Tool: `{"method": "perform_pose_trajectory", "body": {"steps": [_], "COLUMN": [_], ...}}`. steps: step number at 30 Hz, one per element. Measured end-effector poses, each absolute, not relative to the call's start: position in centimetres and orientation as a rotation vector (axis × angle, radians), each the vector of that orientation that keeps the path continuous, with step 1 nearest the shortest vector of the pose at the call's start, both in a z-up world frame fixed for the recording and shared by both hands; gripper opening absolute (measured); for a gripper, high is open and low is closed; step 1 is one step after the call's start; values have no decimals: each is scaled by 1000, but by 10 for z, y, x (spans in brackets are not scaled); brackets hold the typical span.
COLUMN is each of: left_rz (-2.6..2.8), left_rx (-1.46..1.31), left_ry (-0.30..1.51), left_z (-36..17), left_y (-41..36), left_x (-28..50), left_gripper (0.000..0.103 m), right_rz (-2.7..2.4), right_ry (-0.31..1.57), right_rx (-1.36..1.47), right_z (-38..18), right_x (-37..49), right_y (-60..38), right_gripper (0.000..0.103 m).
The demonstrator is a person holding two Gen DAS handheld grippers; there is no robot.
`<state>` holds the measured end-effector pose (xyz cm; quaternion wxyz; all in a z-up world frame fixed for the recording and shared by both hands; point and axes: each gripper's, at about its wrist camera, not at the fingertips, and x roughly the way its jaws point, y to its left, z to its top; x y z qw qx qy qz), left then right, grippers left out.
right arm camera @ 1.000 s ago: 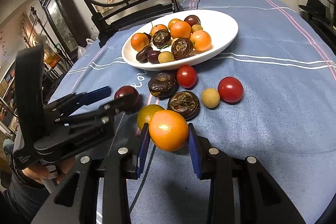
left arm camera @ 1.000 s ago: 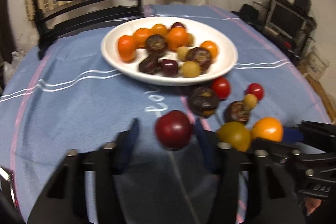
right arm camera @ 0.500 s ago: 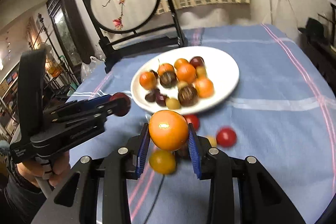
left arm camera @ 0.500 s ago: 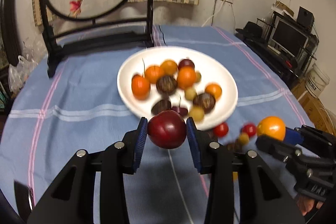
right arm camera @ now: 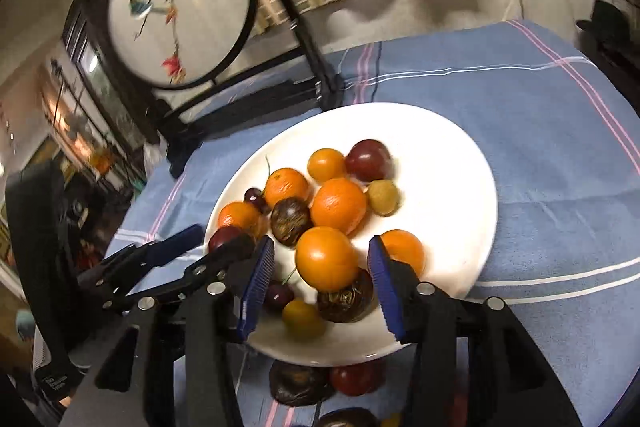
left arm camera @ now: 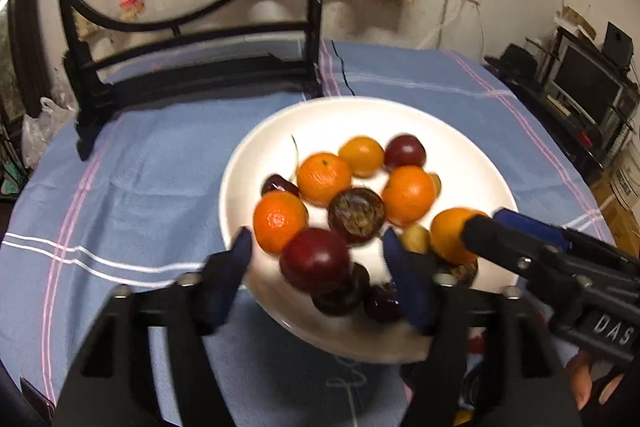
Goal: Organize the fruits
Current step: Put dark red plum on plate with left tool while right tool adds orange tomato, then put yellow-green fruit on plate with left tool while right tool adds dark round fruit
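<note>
Two fruits hang over the near rim of the white plate (left arm camera: 460, 143): a dark red plum (left arm camera: 314, 259) between the left gripper (left arm camera: 316, 263) fingers, an orange tomato (right arm camera: 326, 259) between the right gripper (right arm camera: 322, 271) fingers. Both jaws have just been opening and stand clear of their fruit. A second ago both were clamped near the desk; more fruit waits there.
</note>
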<state>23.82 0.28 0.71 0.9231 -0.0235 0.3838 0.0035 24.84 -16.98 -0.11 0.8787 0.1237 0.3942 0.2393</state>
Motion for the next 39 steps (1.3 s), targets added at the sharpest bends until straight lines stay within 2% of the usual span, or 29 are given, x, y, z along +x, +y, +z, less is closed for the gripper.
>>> {"method": "perform_pose_trajectory", "body": {"steps": [3, 7, 11, 19, 35, 38, 39], "left_rz": [7, 33, 34, -65, -187, -201, -204], "left_rx": [-72, -102, -77, -20, 46, 52, 45], "left_ry": [766, 718, 691, 765, 857, 897, 908], "left_z": [14, 25, 32, 11, -15, -27, -31], "left_y": [5, 6, -3, -34, -80, -89, -90], "left_x": [234, 214, 189, 140, 114, 122, 124], "left_gripper": [70, 77, 77, 77, 77, 53, 40], "right_rz": [502, 473, 435, 370, 332, 328, 331], "right_ry": [814, 799, 796, 814, 813, 800, 802], "right_rx": [279, 249, 221, 230, 228, 219, 211], "right_z": [4, 11, 9, -10, -18, -16, -16], "right_x": [242, 224, 201, 169, 148, 147, 147], "right_y": [-181, -195, -210, -237, -248, -247, -246], "right_gripper": [53, 63, 63, 63, 65, 69, 69]}}
